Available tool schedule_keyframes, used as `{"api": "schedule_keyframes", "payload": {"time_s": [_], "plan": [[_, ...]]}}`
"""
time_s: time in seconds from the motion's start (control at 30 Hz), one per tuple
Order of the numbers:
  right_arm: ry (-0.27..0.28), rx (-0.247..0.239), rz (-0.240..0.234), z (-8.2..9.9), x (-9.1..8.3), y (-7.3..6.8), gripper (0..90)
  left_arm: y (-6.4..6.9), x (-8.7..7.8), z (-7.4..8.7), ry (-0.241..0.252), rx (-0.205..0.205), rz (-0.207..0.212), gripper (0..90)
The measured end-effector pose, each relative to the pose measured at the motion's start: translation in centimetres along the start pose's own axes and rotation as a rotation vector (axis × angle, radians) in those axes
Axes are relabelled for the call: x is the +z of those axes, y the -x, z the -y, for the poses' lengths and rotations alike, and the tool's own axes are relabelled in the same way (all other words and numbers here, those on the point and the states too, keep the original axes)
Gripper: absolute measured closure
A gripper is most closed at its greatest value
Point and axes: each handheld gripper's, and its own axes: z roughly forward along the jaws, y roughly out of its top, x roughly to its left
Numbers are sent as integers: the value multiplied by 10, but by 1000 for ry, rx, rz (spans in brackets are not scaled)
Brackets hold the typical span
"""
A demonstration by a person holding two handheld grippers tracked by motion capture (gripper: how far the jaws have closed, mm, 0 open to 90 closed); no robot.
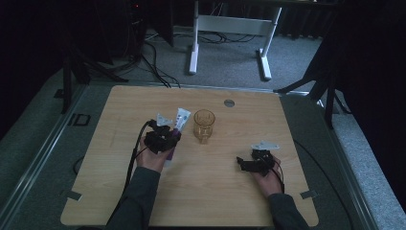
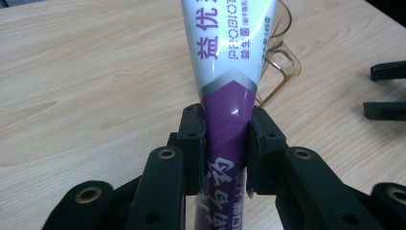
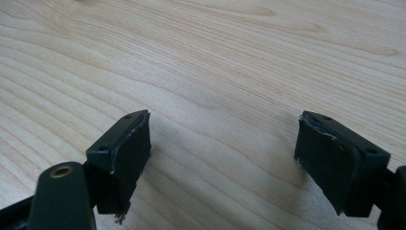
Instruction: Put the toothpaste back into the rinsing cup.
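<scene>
While the person's forearms rest at the near edge of the wooden surface (image 1: 119, 110), the left gripper (image 1: 165, 139) holds a toothpaste tube (image 1: 180, 120) pinched between its two black pads. From the left gripper view the grip sits on the purple lower part of the tube (image 2: 225, 72), with a pad pressed flat against each side, and the white upper part with printed lettering rises away past the fingertips. Seen from above, the tube slants up and away from that gripper, its far end close to an amber glass mug (image 1: 204, 125). The mug stands upright on the surface just to the right of the left gripper and a little beyond it; in the left gripper view its clear rim and handle (image 2: 280, 52) show right behind the tube, though I cannot tell whether the two touch.

Further right and well apart from the mug, the right gripper (image 1: 250, 163) lies low over the surface in the person's other hand. Its jaws stand wide apart with nothing between them, bare wood grain (image 3: 215, 81) beneath the pads.
</scene>
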Motion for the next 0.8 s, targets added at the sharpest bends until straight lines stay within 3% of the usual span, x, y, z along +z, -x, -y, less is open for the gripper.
{"api": "schedule_keyframes", "payload": {"time_s": [0.8], "plan": [[-1, 1, 0, 0, 0, 0, 197, -4, -6, -10, 51, -26, 6, 714]]}}
